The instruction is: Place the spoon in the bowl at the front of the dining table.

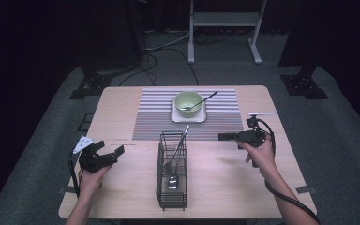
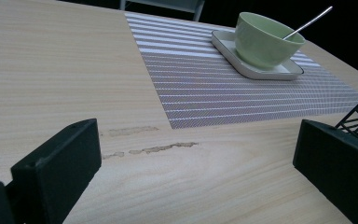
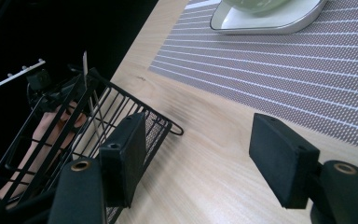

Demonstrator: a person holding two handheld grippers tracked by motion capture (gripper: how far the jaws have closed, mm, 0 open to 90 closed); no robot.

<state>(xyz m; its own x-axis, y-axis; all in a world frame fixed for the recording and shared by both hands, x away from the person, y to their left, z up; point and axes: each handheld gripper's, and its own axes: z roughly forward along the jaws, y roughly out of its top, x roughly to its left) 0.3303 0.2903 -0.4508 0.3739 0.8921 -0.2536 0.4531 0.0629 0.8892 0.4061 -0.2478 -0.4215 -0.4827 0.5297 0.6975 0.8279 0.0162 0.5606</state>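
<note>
My right tool (image 1: 222, 137) is released, empty, right of centre beside the basket (image 1: 172, 171), whose spoons (image 1: 173, 177) blur together. My left tool (image 1: 108, 152), lower left, gapes too.

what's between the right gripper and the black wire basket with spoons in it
Only bare light wood table lies between the right gripper and the black wire basket, seen in the high view.

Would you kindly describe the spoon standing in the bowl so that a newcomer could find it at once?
Start at the grey striped placemat on the far half of the pale wooden table. On it a white square plate carries a light green bowl. The slim metal spoon leans out over the bowl's right rim, unlike the cutlery lying in the black wire basket.
</note>
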